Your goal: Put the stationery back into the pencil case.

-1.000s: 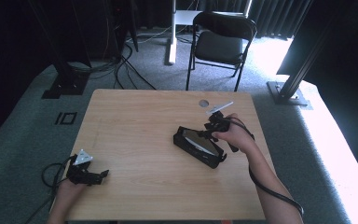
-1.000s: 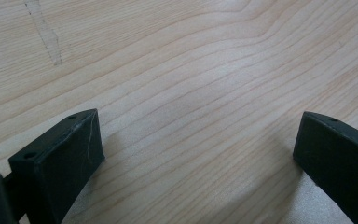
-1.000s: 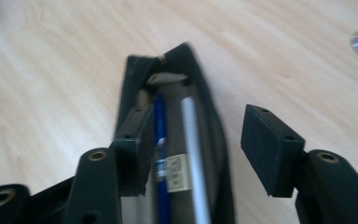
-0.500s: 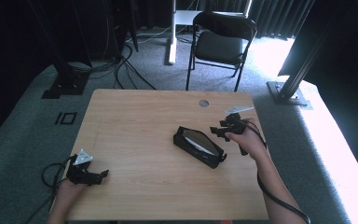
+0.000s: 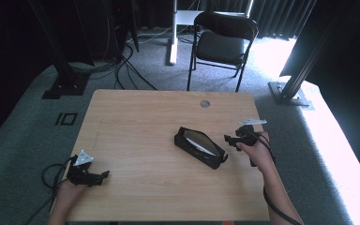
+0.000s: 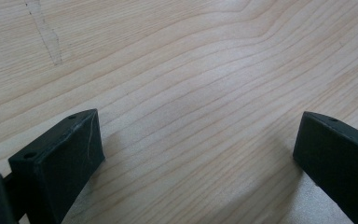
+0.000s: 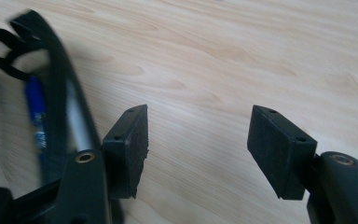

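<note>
A black zip pouch (image 5: 200,147) lies open at an angle on the wooden table (image 5: 136,122), right of centre, with something pale inside. In the right gripper view its black rim (image 7: 56,88) curves up the left side over a blue item. My right gripper (image 5: 229,140) is just right of the pouch, pointing left at it. Its jaws (image 7: 200,140) are open and have just been opening, with bare wood between them. My left gripper (image 5: 102,177) rests near the table's front left corner. It (image 6: 200,140) is open wide over bare wood.
A round cable hole (image 5: 205,103) sits near the table's far edge. A black folding chair (image 5: 220,44) stands beyond the table, with metal posts and floor cables around it. The right hand (image 5: 258,152) is close to the table's right edge.
My right gripper has moved from over the pouch's far end to the right and nearer, ending lower beside the pouch. The left gripper and the pouch have stayed put.
</note>
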